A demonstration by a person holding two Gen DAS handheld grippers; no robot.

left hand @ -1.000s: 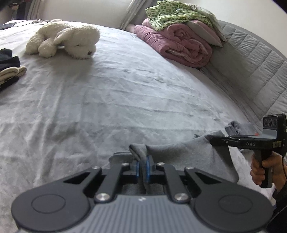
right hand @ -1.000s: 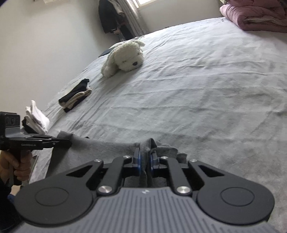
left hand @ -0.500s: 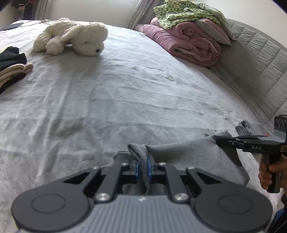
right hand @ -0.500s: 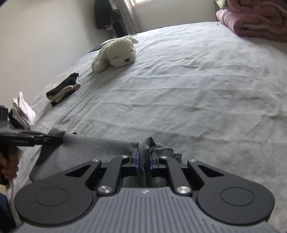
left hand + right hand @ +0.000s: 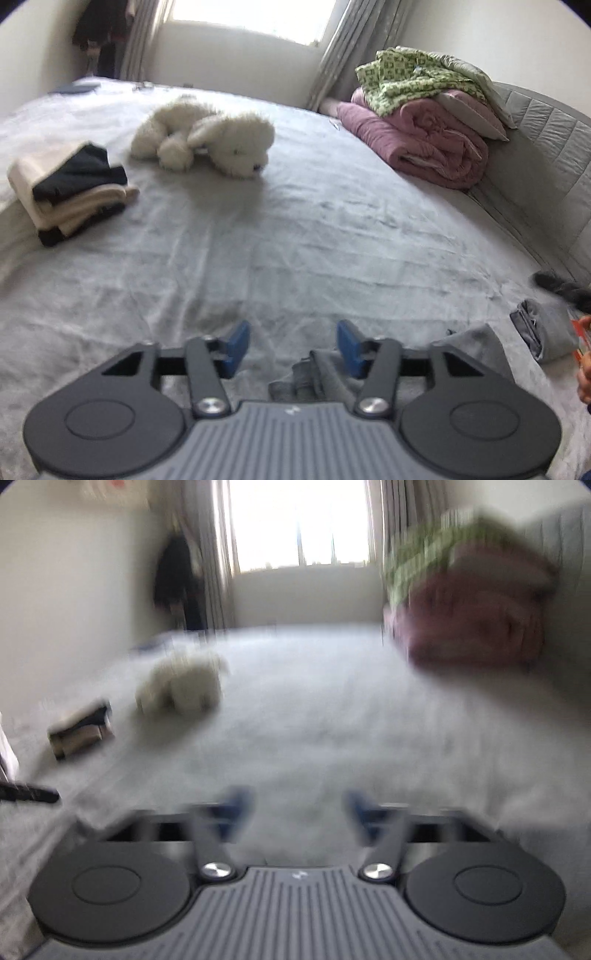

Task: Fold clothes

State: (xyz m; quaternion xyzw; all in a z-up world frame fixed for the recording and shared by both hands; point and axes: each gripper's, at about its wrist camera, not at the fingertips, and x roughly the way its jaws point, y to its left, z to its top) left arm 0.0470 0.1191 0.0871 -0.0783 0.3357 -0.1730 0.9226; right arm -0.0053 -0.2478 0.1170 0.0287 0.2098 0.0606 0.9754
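Left gripper: the left gripper [image 5: 290, 341], black with blue pads, has its jaws spread and opening; nothing is pinched between the pads.
Garment by left gripper: the grey soft knit garment [image 5: 469, 349] lies on the bed under and just beyond the right-hand pad, from about 6 o'clock out to 4 o'clock of the gripper; a bunched fold [image 5: 314, 373] sits low in the gap, close to the right-hand pad, with the left-hand pad clear of it.
Garment look: crumpled at the near fold, smoother where it spreads towards 3 o'clock, with one raised corner; a further small folded grey bundle [image 5: 541, 332] lies just past it at 3 o'clock.
Right gripper: the right gripper [image 5: 299, 805], seen through heavy blur, has its jaws wide apart and opening, with bare sheet showing between them.
Garment by right gripper: grey cloth [image 5: 40, 834] lies at 8 o'clock, at the lower left edge of the right wrist view; blur hides its folds.
Bed: pale grey wrinkled bedsheet [image 5: 295, 240] stretches ahead to 12 o'clock.
Farther out: a white plush toy dog [image 5: 207, 138] at 11 o'clock, a stack of folded cream and black clothes [image 5: 70, 192] at 10 o'clock, a rolled pink quilt under green patterned cloth [image 5: 424, 136] at 1 o'clock.
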